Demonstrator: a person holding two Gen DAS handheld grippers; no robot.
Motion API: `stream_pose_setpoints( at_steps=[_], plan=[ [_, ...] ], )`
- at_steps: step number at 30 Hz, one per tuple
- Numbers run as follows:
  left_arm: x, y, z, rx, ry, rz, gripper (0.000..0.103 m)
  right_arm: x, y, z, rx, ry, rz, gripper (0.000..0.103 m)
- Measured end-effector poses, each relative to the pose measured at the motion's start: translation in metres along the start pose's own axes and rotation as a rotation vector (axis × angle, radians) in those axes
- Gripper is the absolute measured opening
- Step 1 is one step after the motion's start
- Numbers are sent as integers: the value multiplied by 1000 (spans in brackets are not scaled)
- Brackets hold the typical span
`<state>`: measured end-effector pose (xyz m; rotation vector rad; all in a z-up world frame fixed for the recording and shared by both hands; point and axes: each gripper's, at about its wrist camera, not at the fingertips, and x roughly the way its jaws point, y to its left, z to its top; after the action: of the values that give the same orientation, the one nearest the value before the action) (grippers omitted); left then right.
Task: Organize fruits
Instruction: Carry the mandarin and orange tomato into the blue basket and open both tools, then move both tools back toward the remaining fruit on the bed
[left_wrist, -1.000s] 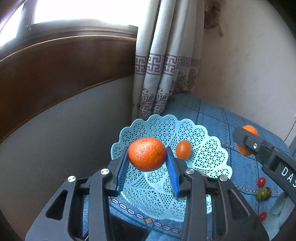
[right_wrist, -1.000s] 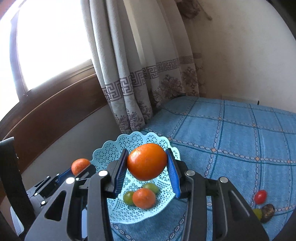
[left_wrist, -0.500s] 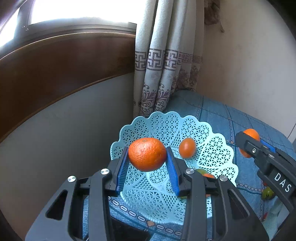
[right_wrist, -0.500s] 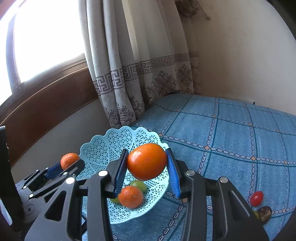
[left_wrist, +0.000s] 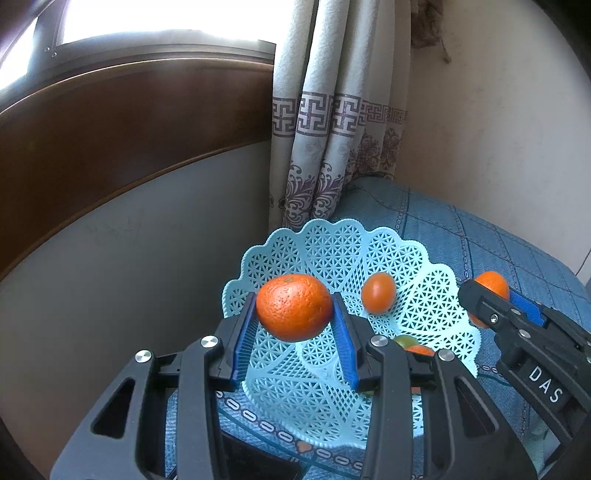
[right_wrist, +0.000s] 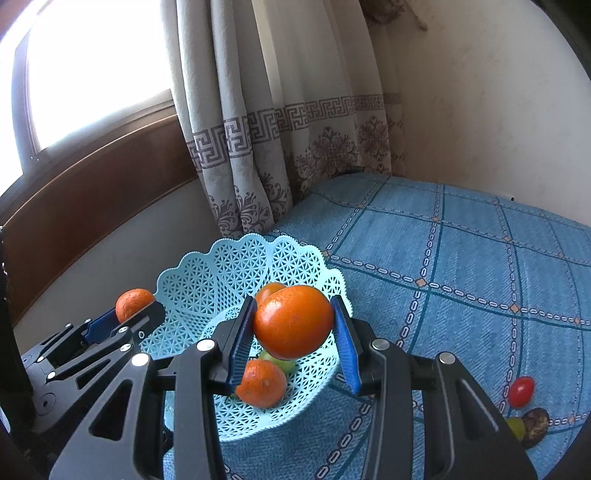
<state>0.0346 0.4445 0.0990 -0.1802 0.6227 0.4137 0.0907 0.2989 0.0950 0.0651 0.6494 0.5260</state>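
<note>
A pale blue lattice basket with a scalloped rim sits on a blue checked cloth, close to a patterned curtain and a wood-panelled wall below a bright window. 2 grippers hover at the basket, each clenched on 1 orange fruit. The left gripper grips a rough-skinned orange between its blue pads, above the basket's near-left side. The right gripper grips a smoother orange above the basket's right half; in the left wrist view it enters from the right, level with the rim.

Inside the basket lie a small oval orange-red fruit on the far slope, a mandarin near the bottom, and a green fruit touching it, mostly hidden.

On the cloth, well apart from the basket at the right edge, lie a red cherry tomato, a dark brown fruit and a small green fruit, the last 2 touching.
</note>
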Motion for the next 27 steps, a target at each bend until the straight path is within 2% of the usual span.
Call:
stream_pose_setpoints(
  at_steps=[3, 5, 7, 9, 10, 13, 20, 27],
  plan=[
    [0, 0, 1, -4, 2, 4, 42, 1, -1, 0, 10, 2, 8, 41],
    [-3, 1, 2, -15, -15, 22, 68, 1, -2, 0, 17, 3, 14, 41],
    [-5, 2, 4, -17, -32, 36, 73, 2, -4, 0, 28, 10, 27, 43],
    [-6, 3, 5, -26, -32, 41, 77, 0, -8, 0, 46, 2, 36, 53],
    [-6, 4, 6, -30, -33, 45, 81, -1, -9, 1, 50, -9, 32, 54],
    [-5, 5, 5, -32, -30, 55, 82, -5, -11, 2, 55, -19, 33, 54],
    [-8, 3, 4, -26, -47, 68, 95, -7, -13, 3, 66, -22, 26, 54],
    [-8, 5, 5, -33, -41, 74, 98, -8, -13, 2, 67, -26, 13, 63]
  ],
)
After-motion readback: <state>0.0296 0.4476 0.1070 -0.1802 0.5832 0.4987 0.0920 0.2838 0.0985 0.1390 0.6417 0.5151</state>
